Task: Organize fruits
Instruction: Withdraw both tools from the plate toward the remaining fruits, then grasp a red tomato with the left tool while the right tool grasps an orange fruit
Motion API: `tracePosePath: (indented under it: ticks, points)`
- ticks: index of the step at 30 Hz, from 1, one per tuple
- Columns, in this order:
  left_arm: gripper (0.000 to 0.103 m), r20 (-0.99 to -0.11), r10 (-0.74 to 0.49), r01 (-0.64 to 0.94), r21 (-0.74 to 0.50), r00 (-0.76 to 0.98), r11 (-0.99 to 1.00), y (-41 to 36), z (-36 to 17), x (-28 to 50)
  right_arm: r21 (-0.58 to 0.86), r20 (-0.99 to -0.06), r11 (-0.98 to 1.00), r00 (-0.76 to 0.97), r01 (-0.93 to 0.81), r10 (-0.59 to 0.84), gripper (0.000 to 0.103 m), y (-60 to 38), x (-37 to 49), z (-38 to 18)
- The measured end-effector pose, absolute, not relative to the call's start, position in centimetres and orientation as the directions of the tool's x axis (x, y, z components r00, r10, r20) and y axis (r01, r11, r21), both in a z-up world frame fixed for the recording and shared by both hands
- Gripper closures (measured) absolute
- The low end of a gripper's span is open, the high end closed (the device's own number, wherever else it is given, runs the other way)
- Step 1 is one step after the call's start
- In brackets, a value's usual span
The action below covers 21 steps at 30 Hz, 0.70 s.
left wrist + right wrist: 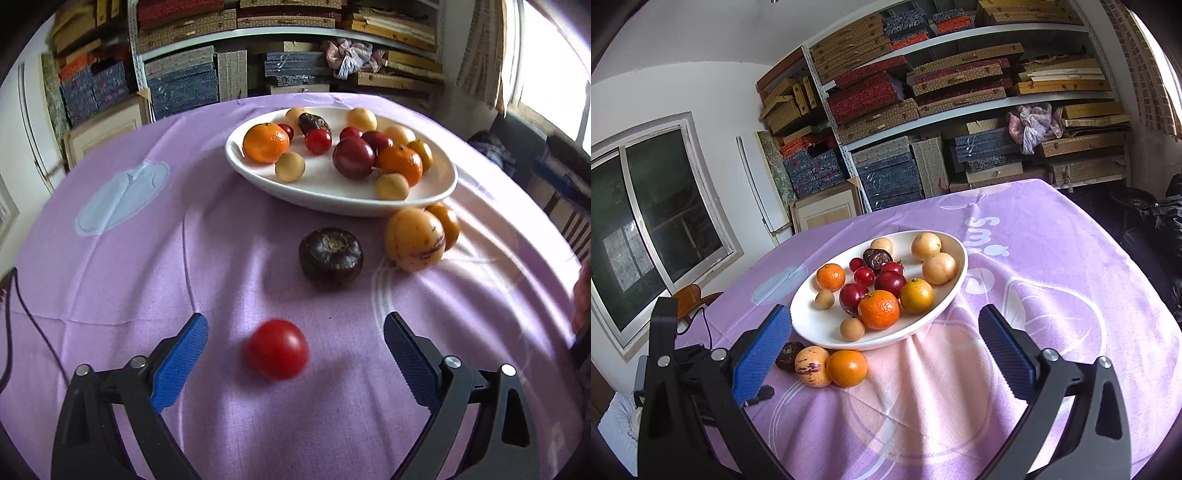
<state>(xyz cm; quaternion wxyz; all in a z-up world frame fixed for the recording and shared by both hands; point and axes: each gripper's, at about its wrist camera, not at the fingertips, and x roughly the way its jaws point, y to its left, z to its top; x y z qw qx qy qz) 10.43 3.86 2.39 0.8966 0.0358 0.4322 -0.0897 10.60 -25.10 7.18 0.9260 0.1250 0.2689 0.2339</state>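
Purple-clothed table (pixel 129 295) under white dish (pixel 332 192)

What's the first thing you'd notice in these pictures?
A white plate heaped with orange, red and tan fruit sits in the middle of the purple cloth. Close in front of the left gripper, between its open jaws, lies a red tomato. Just before the plate sit a dark fruit and a tan fruit.

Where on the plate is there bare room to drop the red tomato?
The plate's near-left part is bare, between the tangerine and the near rim, beside the small tan fruit. The right half is crowded with plums and oranges. The tomato lies between the open left gripper's fingers.
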Motion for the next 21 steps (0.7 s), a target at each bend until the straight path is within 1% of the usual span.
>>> tracePosePath:
  ticks: [2, 3, 7, 10, 12, 13, 14, 21]
  points:
    - [0.025, -0.794, -0.155, 0.194, -0.048, 0.588, 0.98, 4.3, 2.1, 10.6, 0.349, -0.448, 0.86, 0.741, -0.371, 0.501, 0.004, -24.6, 10.6, 6.9]
    - [0.028, -0.798, -0.151, 0.193, -0.045, 0.583, 0.98, 4.4, 2.0, 10.5, 0.346, -0.449, 0.861, 0.74, -0.373, 0.501, 0.004, -24.5, 10.5, 6.8]
    - [0.028, -0.798, -0.139, 0.204, -0.02, 0.587, 0.979, 4.2, 2.0, 9.8, 0.35, -0.453, 0.858, 0.734, -0.375, 0.506, 0.004, -24.3, 10.5, 6.7]
    - [0.028, -0.792, -0.148, 0.202, -0.032, 0.592, 0.979, 4.3, 2.0, 9.4, 0.349, -0.459, 0.859, 0.732, -0.374, 0.504, 0.004, -24.2, 10.5, 6.7]
    - [0.036, -0.782, -0.16, 0.201, -0.046, 0.602, 0.979, 4.5, 2.3, 9.4, 0.349, -0.461, 0.859, 0.73, -0.374, 0.505, 0.004, -24.1, 10.4, 6.6]
    - [0.044, -0.777, -0.165, 0.201, -0.05, 0.608, 0.978, 4.7, 2.4, 9.3, 0.347, -0.463, 0.86, 0.729, -0.374, 0.504, 0.004, -24.0, 10.4, 6.6]
    - [0.048, -0.774, -0.164, 0.2, -0.05, 0.612, 0.979, 4.7, 2.4, 9.3, 0.346, -0.465, 0.86, 0.728, -0.374, 0.504, 0.004, -23.9, 10.3, 6.5]
    - [0.054, -0.773, -0.151, 0.203, -0.029, 0.616, 0.979, 4.3, 2.4, 9.2, 0.345, -0.471, 0.861, 0.724, -0.374, 0.504, 0.004, -23.9, 10.4, 6.6]
